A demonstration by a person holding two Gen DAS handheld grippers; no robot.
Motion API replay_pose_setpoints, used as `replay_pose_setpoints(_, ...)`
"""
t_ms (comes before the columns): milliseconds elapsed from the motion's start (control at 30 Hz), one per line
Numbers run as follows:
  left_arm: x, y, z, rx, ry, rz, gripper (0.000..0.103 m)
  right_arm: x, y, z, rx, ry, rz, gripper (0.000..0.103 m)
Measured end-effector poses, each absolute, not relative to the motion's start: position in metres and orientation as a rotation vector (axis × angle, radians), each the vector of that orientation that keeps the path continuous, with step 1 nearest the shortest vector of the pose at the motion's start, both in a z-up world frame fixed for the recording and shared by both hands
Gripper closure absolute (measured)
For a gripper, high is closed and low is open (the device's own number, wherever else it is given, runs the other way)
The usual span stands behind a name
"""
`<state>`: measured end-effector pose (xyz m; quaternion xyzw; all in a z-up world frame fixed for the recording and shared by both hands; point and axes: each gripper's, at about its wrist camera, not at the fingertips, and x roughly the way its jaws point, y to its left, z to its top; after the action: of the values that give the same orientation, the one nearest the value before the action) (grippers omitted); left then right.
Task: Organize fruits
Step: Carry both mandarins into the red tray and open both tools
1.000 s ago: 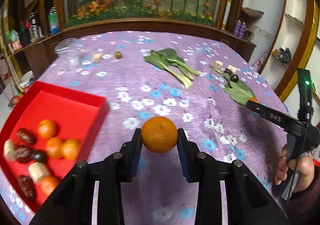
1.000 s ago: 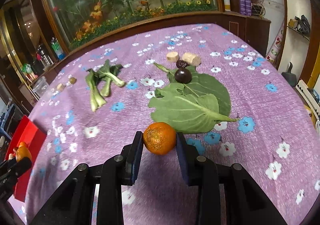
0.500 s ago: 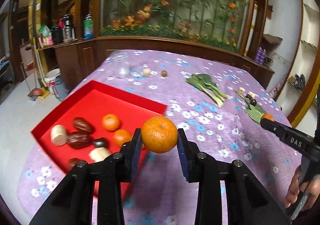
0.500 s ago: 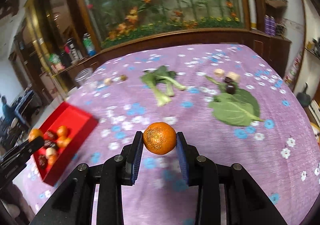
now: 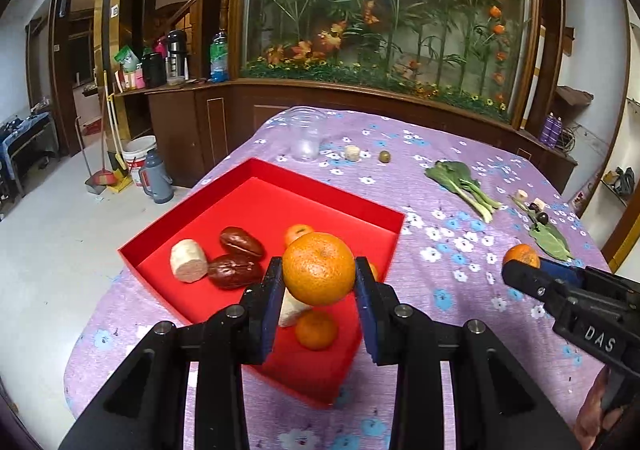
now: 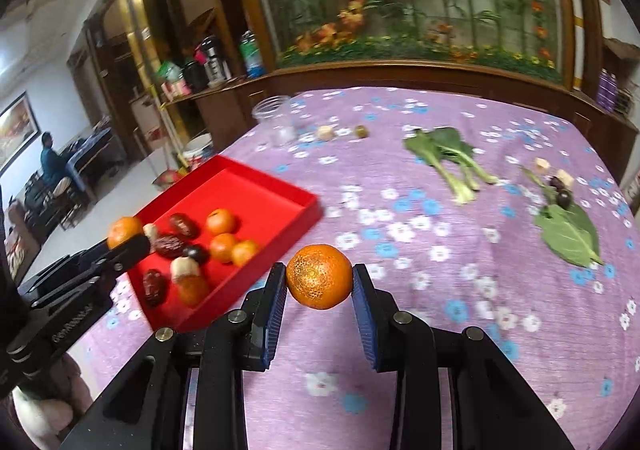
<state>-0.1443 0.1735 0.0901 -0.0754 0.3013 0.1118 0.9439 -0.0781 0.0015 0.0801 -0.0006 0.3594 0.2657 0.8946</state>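
Observation:
My left gripper (image 5: 319, 270) is shut on an orange mandarin (image 5: 319, 268), held above the near right part of the red tray (image 5: 256, 177). In the tray lie several mandarins, dark dates and pale root pieces. My right gripper (image 6: 319, 282) is shut on a second mandarin (image 6: 319, 276), in the air over the purple flowered cloth, just right of the red tray (image 6: 304, 201). In the left wrist view the right gripper (image 5: 520, 264) shows at the right with its mandarin (image 5: 521, 254). The left gripper (image 6: 128, 240) shows at the left of the right wrist view, over the tray.
Further back on the cloth lie bok choy (image 6: 444, 153), a large green leaf (image 6: 568, 230) with dark fruits and pale pieces, a clear jar (image 6: 276, 117), a pale piece and a small green fruit. The table edge drops off left of the tray. A person sits far left.
Both grippers have carried their mandarins leftward toward the red tray. The left one now hangs over the tray; the right one has left the green leaf and nears the tray's right side.

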Motion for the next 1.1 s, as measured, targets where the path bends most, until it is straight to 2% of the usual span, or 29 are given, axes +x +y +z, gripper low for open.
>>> replay_pose_setpoints(1100,-0.118,0.244,0.054,-0.253,0.684,0.301,0.07,-0.048,0.122,0.064,-0.126,0.806,0.695,0.067)
